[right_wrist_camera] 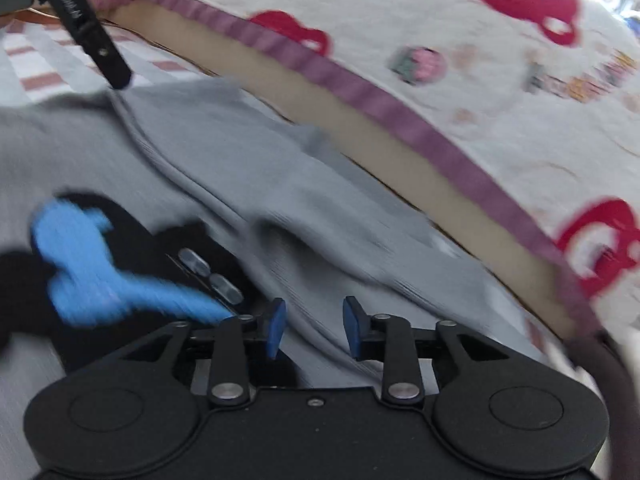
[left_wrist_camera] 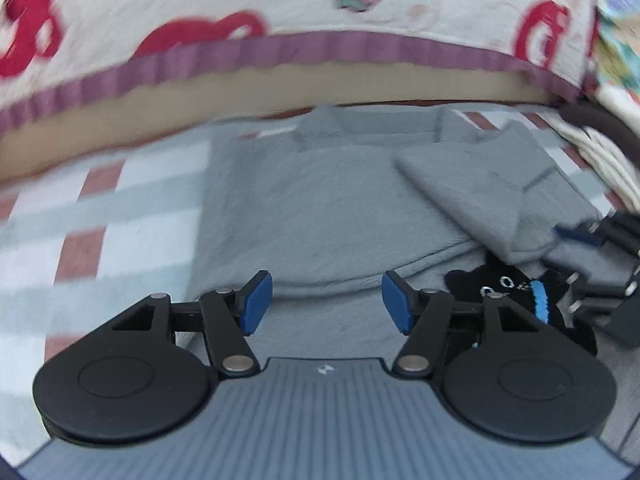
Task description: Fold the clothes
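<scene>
Only the left view shows the grey garment's point(left_wrist_camera: 320, 208) folded sleeve point(left_wrist_camera: 480, 184).

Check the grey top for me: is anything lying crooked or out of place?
The grey top lies mostly flat on the checked cloth, but its folded sleeve lies slanted across the body rather than square. Both claws, left and right, are open, holding nothing.
</scene>
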